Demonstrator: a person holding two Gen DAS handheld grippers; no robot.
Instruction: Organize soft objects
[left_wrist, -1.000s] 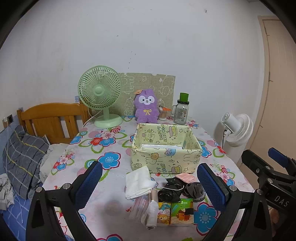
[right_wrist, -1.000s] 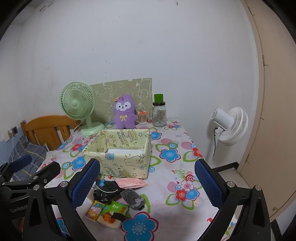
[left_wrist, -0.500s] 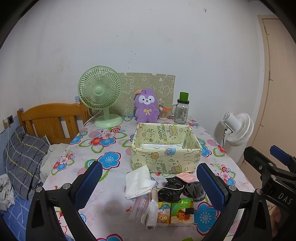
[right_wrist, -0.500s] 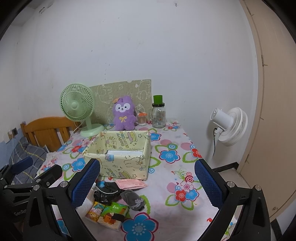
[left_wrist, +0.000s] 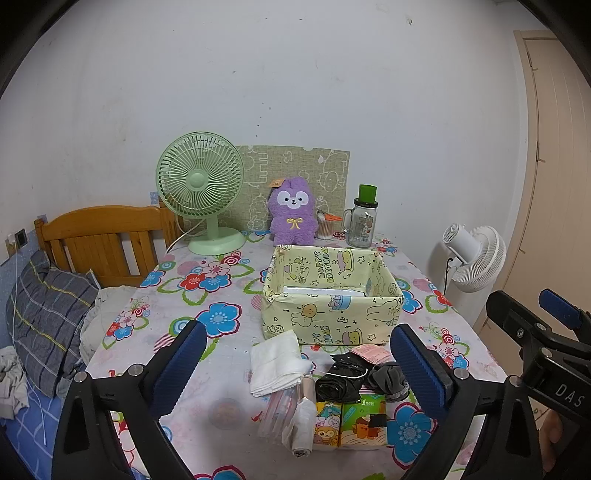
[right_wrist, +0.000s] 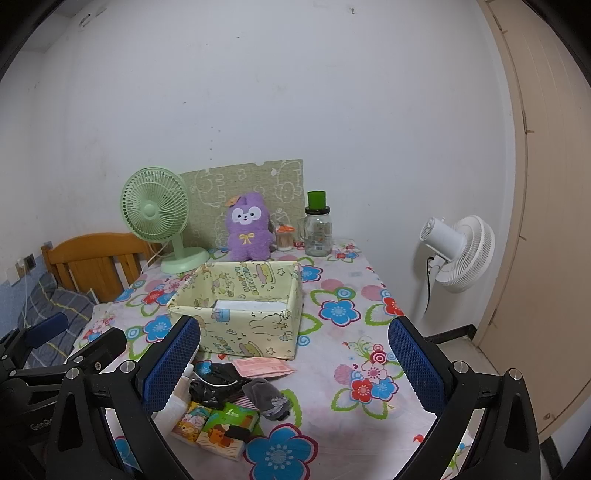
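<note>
A yellow cartoon-print fabric box stands mid-table with something white lying flat inside. In front of it lie a folded white cloth, a black bundle, a grey sock, a pink packet, a clear plastic roll and colourful tissue packs. My left gripper hangs open above this pile, holding nothing. My right gripper is open too, empty, over the table's front right.
At the back stand a green desk fan, a purple plush toy, a glass jar with green lid and a patterned board. A wooden headboard and grey pillow lie left; a white floor fan stands right.
Both views have shifted only slightly; the right gripper has drifted a little to the right in the left wrist view. The objects on the table have not moved.
</note>
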